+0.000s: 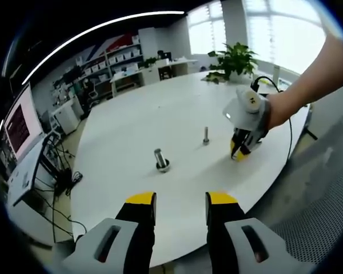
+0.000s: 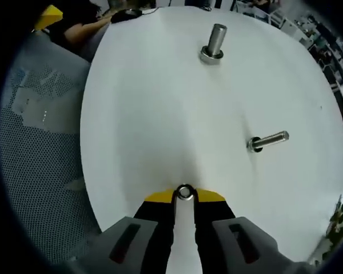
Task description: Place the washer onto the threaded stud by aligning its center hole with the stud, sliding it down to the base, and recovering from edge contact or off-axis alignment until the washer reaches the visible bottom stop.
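Right gripper: yellow-tipped jaws are pinched on the washer, a small metal ring held at its rim between the tips, centre hole visible. The tips are set low over the white table; whether the washer touches the surface cannot be told. In the left gripper view the same gripper is seen pointing down at the tabletop, held by a person's hand, with a black cable trailing off it.

Left gripper: jaws are spread, nothing is held between them, and they are positioned near the table's front edge.

Thin threaded stud is seen ahead and to the right of the washer in the right gripper view, well apart from it, standing on a flanged base; nothing is seated on it. In the left gripper view that stud stands upright near the right gripper's tips, not touching them.

A thicker smooth steel post with a collar at its foot is located farther out on the table, also bare.

Beyond the table: a potted plant, shelving and a monitor are visible in the left gripper view. Grey mesh fabric lies beside the table edge in the right gripper view.
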`<state>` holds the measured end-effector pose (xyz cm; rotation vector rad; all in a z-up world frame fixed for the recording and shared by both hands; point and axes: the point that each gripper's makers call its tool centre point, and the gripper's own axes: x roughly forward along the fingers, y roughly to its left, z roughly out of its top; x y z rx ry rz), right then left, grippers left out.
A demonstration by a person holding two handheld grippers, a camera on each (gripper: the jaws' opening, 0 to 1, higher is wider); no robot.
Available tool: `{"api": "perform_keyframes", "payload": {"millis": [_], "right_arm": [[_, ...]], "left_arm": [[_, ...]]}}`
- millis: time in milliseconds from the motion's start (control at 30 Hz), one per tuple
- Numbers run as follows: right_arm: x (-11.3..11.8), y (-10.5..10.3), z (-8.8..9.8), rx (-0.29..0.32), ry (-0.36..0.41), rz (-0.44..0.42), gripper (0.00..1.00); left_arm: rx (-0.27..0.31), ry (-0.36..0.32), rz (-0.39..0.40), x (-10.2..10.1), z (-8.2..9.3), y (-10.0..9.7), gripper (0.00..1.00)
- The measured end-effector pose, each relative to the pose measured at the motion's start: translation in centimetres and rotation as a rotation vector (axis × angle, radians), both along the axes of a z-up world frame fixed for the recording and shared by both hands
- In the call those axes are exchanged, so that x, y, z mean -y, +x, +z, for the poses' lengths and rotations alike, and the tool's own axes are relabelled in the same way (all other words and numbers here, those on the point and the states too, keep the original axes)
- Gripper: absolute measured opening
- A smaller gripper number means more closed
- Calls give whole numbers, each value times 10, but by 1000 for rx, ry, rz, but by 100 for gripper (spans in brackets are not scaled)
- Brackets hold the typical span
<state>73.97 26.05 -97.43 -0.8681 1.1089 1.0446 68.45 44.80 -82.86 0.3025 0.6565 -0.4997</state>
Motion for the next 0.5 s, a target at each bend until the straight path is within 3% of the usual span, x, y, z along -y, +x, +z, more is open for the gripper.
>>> {"api": "perform_keyframes", "payload": {"millis": [367, 500], "right_arm": [[1, 1, -1, 4, 50, -20, 14], [5, 0, 0, -4, 60, -66, 14]], "left_arm": [[-6, 9, 5, -2, -3, 0, 33], [-3, 4, 10, -3, -2, 1, 33]]}}
